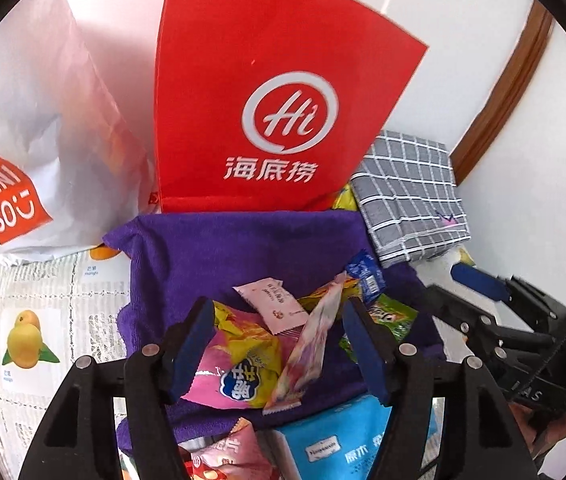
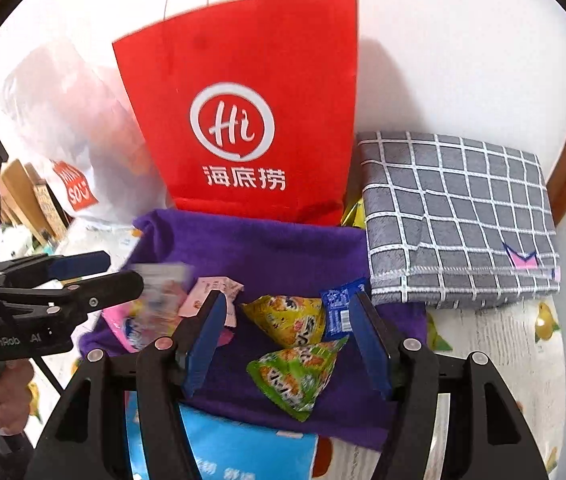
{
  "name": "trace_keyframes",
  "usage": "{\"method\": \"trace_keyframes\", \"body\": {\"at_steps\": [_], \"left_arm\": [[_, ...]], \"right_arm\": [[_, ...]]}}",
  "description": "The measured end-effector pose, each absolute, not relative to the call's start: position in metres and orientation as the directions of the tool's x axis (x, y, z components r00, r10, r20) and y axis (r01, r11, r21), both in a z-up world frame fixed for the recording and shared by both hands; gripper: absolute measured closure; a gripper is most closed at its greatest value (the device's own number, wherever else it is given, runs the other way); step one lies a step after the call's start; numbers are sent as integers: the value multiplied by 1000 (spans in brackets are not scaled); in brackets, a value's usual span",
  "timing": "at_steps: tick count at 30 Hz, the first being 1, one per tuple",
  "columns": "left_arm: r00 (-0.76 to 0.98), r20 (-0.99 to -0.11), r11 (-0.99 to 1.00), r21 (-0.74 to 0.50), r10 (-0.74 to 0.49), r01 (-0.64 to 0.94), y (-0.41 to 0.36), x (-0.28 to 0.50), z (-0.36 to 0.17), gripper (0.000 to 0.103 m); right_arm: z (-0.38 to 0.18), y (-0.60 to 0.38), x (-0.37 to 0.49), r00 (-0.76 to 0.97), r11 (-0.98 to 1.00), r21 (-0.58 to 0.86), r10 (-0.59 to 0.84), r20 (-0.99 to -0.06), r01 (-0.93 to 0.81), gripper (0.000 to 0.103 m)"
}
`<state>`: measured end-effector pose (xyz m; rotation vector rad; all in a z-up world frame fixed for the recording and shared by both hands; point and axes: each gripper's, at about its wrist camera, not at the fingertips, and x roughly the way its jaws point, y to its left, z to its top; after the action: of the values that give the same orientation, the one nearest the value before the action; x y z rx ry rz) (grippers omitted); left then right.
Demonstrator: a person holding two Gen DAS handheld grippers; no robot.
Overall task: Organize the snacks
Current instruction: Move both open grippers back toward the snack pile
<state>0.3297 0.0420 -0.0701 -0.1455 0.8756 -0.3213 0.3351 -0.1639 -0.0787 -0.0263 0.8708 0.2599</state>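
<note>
Several snack packets lie heaped on a purple cloth (image 1: 223,248). My left gripper (image 1: 279,312) is open above a pink and yellow packet (image 1: 239,364) and a long pale sachet (image 1: 311,344); neither pad touches them. My right gripper (image 2: 288,304) is open too, over a green triangular packet (image 2: 295,376) and a yellow one (image 2: 287,320) that lie loose on the cloth. A small blue packet (image 2: 337,312) rests by its right finger. A red paper bag (image 2: 243,80) stands upright behind the cloth.
A white plastic shopping bag (image 1: 23,140) slumps left of the red bag. A folded grey checked cloth (image 2: 459,216) sits at the right. A light blue pack (image 2: 243,452) lies at the cloth's near edge. The tablecloth (image 1: 35,300) has fruit prints. A wall stands close behind.
</note>
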Motion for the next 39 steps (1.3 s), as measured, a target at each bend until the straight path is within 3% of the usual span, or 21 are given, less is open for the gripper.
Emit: {"method": "trace_keyframes", "body": {"at_steps": [6,26,35,39], "left_arm": [[611,-707,934,-261,-357,244,37,316,-53,38],[631,-703,944,-227,-329,239,60,228,-38,38],[633,-721,959,-234,-280,158,100,189,-56,38],[632,-728,962,-239,-265,129,112,176,-66,38]], "right_arm": [[-74,-177,310,591,968,158,245,-769,-196,40],[-78,-167,214,569,972,137,223,-792,-190,40],[-105,-140,171,525,954,167,279,-804,-250,54],[-126,-125,154,491,940,174,304,-817,-292,54]]}}
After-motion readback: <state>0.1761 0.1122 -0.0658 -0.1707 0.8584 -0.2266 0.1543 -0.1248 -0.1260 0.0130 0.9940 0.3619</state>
